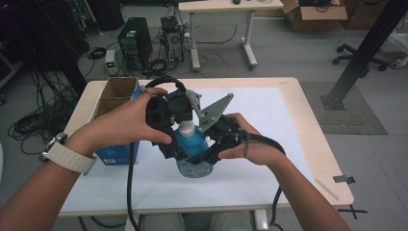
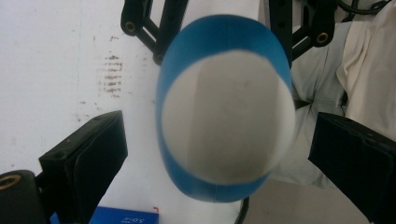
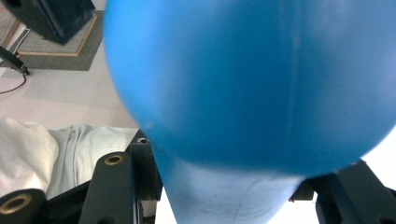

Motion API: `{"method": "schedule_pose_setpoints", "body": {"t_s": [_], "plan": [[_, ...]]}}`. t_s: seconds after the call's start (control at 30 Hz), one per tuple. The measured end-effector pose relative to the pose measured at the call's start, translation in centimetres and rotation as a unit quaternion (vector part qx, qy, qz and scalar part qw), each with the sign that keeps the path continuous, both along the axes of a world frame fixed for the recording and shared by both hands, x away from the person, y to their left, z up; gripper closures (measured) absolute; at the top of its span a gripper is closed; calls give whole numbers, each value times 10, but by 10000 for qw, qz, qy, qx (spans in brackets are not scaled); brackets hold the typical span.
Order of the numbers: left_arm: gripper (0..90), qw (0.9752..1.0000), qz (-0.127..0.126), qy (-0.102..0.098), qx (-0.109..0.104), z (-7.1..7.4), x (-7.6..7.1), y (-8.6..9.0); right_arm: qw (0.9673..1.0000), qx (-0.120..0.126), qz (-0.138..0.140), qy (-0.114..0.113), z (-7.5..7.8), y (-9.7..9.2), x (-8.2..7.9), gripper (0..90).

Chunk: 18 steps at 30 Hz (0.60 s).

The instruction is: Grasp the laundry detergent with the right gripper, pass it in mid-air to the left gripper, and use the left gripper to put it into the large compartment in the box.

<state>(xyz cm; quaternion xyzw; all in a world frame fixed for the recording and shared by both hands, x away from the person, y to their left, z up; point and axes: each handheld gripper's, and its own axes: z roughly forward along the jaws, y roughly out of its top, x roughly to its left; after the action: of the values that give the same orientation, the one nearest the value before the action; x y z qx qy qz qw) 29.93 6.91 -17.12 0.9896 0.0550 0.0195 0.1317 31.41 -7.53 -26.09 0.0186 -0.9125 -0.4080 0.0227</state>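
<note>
Both grippers meet at a blue bottle [image 1: 194,147] — right jaws clamp it, left jaws apart — no label readable.

Blue bottle [image 1: 192,147] upright, white-capped, above table

A blue bottle [image 1: 193,147] with a white base is seen; the surface [image 1: 269,120] is white, the box [image 1: 117,155] blue.
</note>
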Motion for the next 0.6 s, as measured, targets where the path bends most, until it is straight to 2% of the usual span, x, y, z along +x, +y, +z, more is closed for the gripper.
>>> {"method": "schedule_pose_setpoints", "body": {"t_s": [0.27, 0.6], "plan": [[53, 10000, 9, 29, -5, -4, 1, -2, 10000, -8, 7, 17, 1, -1, -1, 440], [108, 10000, -65, 71, -5, -5, 3, -4, 10000, -33, 20, 2, 1, -2, 0, 440]]}}
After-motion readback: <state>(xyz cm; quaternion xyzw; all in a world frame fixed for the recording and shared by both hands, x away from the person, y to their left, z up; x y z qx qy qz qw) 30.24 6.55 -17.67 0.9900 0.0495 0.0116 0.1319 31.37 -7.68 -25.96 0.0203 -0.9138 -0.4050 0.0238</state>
